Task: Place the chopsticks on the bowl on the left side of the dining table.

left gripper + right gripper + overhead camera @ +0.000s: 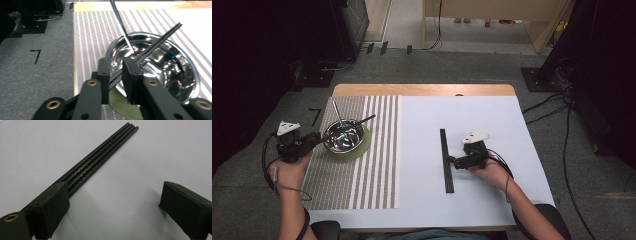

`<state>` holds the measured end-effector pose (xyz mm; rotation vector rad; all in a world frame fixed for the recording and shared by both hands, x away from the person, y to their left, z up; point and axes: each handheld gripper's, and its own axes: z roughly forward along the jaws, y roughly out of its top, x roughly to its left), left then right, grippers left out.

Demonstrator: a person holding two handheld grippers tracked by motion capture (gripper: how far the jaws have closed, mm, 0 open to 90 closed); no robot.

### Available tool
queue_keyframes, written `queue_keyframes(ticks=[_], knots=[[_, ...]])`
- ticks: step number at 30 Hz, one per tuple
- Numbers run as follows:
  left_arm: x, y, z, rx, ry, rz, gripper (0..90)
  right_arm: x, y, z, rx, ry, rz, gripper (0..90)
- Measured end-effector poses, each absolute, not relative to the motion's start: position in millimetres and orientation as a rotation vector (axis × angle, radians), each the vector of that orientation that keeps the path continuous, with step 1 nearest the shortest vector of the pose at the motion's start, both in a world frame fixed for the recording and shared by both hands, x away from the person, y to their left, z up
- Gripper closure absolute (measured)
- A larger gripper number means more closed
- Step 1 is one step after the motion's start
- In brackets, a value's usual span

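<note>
Left gripper clamped on black chopsticks slanting ahead over steel bowl. Right gripper spread apart, chopstick bundle beside one jaw.

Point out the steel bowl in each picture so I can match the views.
High view: the steel bowl sits left of centre on the striped mat, just right of the left gripper.
Left gripper view: it sits right of centre, just past the jaws.
Right gripper view: not in it; that one looks along the black sticks on the white table.
Shared landmark: the chopsticks leaning out over the bowl's rim.
</note>
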<state>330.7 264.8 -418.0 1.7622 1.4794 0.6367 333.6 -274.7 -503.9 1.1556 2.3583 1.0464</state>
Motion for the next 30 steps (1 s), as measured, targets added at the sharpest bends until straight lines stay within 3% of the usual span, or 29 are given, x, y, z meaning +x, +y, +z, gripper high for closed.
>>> queue_keyframes(ticks=[9, 30], knots=[[340.2, 253.1, -416.6, 1.755, 1.464, 0.603, 89.7, 333.6, -274.7, -503.9, 1.156, 2.358, 1.047, 8.3], [370.0, 229.9, -419.5, 1.884, 1.43, 0.513, 90.0, 334.0, -275.5, -503.9, 1.161, 2.356, 1.057, 8.7]])
